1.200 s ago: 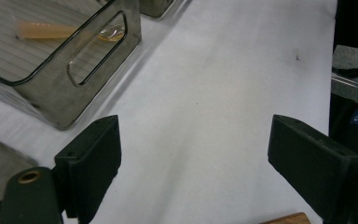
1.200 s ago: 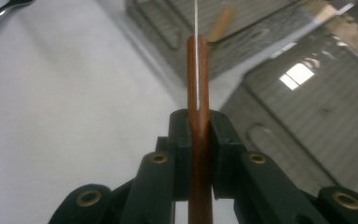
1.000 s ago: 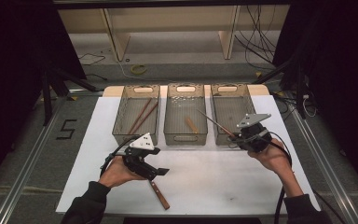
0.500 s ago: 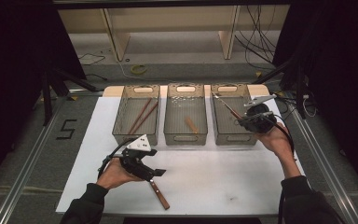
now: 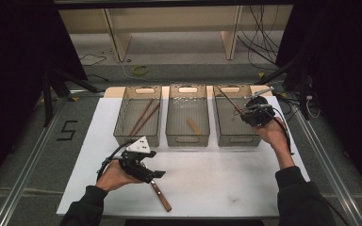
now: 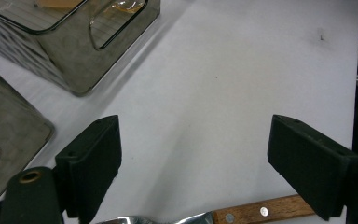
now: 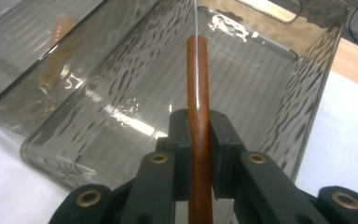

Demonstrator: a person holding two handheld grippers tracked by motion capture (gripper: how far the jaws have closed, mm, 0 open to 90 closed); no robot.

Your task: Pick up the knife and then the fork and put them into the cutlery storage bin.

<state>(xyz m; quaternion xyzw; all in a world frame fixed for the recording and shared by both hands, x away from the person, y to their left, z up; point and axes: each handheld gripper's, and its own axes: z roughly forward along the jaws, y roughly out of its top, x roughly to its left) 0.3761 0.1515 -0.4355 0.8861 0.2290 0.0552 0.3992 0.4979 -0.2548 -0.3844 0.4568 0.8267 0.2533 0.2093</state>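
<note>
Sorting cutlery into three smoky clear plastic bins. Right gripper (image 5: pixel 245 109) is clamped tight on a slim utensil with a dark wooden handle (image 7: pixel 198 116), poised over the right-hand bin (image 5: pixel 234 139), which looks empty; its metal end is too thin to identify. Not yet released. Left gripper (image 5: pixel 152 172) rests low on the white table sheet (image 5: pixel 226 179), jaws spread wide, holding nothing, straddling a wood-handled, riveted knife (image 6: pixel 261 213) that lies on the sheet. Left bin (image 5: pixel 136 136) holds brown chopsticks (image 5: pixel 143 116); middle bin (image 5: pixel 187 138) a short wooden piece (image 5: pixel 193 125). Judged: one drop pending, the knife left to pick up.
</note>
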